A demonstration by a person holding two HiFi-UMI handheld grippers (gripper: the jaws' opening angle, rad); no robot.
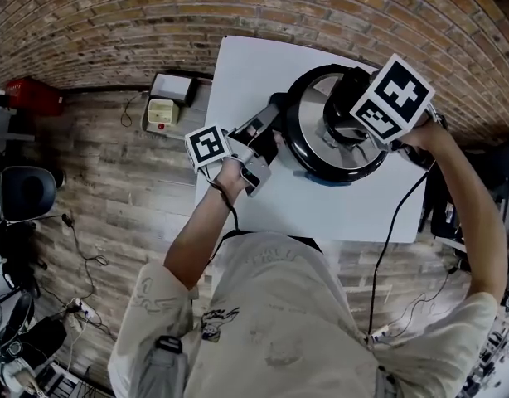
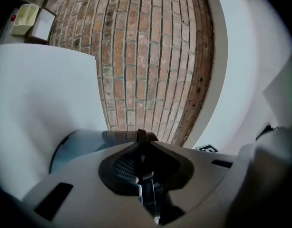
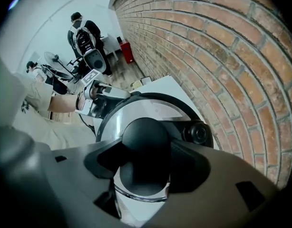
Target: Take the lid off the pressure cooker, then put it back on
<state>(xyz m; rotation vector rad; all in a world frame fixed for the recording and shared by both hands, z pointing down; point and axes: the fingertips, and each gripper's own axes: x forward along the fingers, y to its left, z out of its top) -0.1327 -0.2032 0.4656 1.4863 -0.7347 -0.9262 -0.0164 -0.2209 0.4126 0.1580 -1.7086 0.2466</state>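
Head view — brick wall (image 1: 113,23) behind; left jaws pinch handle (image 1: 276,106), right jaws clamp knob (image 3: 146,146).

On my feed, the round pressure cooker lid (image 1: 317,156) is polished, mirror-bright metal with a glossy black rim. Its rounded black knob (image 3: 145,144) and the black side handle (image 1: 273,106) look like matt plastic. The white rectangular table (image 1: 254,73) is smooth and matt. The left gripper (image 2: 142,139) and right gripper (image 3: 146,158) have matt grey plastic shells. The red brick wall (image 2: 146,56) looks rough and the wooden plank floor (image 1: 113,189) grainy.
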